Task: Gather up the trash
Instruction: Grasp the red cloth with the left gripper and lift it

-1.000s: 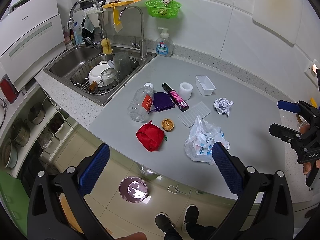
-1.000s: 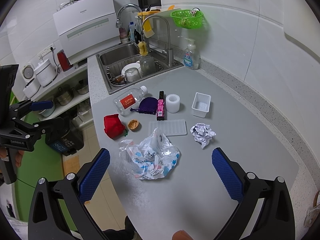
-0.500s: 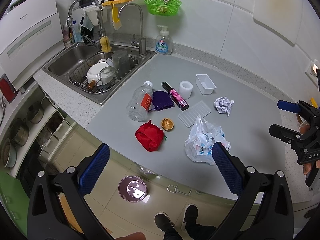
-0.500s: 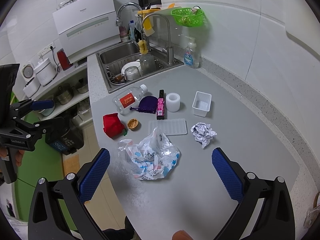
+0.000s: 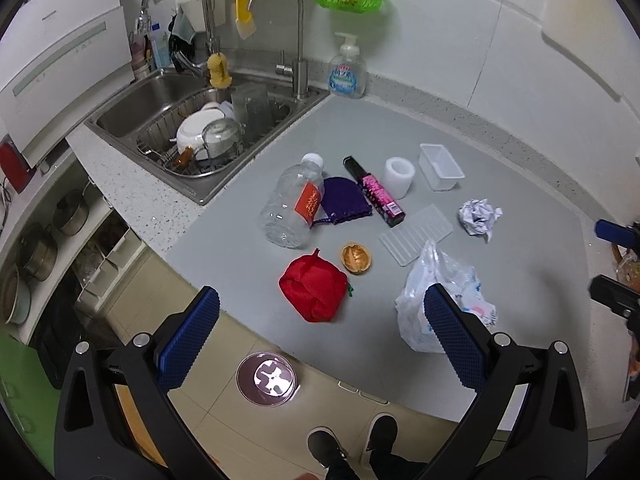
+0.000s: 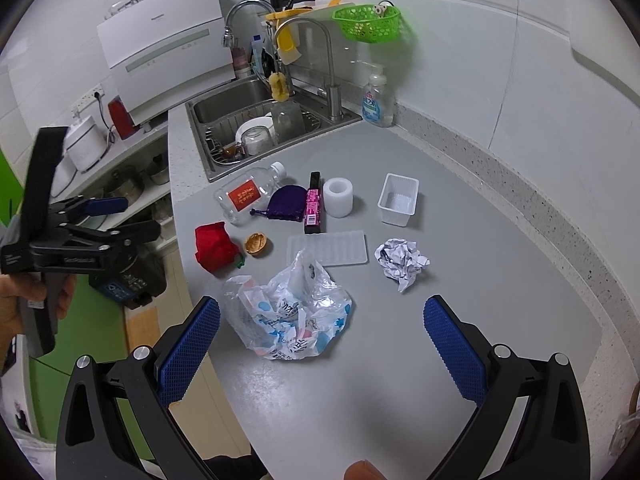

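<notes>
grey counter holds the trash: a crumpled plastic bag near its front edge, a paper ball to its right, a walnut shell beside a red cloth, and a clear bottle lying near the sink. left gripper and right gripper both hover above with blue pads wide apart, holding nothing

Bare counter lies right of the crumpled paper; clutter crowds the sink side
</notes>
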A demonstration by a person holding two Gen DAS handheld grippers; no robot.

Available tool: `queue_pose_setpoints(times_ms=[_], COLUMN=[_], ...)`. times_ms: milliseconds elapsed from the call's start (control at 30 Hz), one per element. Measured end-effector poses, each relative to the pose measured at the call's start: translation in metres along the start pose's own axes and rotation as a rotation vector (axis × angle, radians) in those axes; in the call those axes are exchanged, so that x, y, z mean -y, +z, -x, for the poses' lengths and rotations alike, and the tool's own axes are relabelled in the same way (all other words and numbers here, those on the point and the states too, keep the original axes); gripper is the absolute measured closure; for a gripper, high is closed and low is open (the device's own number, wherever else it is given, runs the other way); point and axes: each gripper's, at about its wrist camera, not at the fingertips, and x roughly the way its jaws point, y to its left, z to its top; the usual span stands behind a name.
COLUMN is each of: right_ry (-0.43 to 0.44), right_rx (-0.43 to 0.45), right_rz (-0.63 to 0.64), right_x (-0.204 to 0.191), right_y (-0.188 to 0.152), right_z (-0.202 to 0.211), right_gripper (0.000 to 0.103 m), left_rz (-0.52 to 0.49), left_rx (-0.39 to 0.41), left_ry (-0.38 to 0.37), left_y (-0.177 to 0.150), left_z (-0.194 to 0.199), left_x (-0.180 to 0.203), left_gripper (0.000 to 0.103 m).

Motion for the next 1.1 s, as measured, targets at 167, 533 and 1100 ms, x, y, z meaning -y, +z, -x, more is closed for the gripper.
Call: queue_pose_setpoints(times_ms=[167, 533, 1100], right_ry=[-0.002, -0.006, -0.010], right_rx=[-0.012, -0.032, -0.054], right_rz=[-0.006, -0.014, -0.026], right_x=[0.005, 0.015, 0.024], right_y=[0.001, 0.000, -0.002], right_z=[-0.005, -0.013, -0.023], right_gripper=[0.005, 0.005, 0.005], left_rz=[0.016, 0.057, 0.043], left_rx=[-0.041, -0.173, -0.244], left_ry=[0.000, -0.008, -0.046], left_y=[0.005, 0.007, 0.001], left_z=[-0.027, -0.092, -0.124], left_x=[-0.005, -0.018, -0.016], left_gripper=[0.003, 0.003, 0.075])
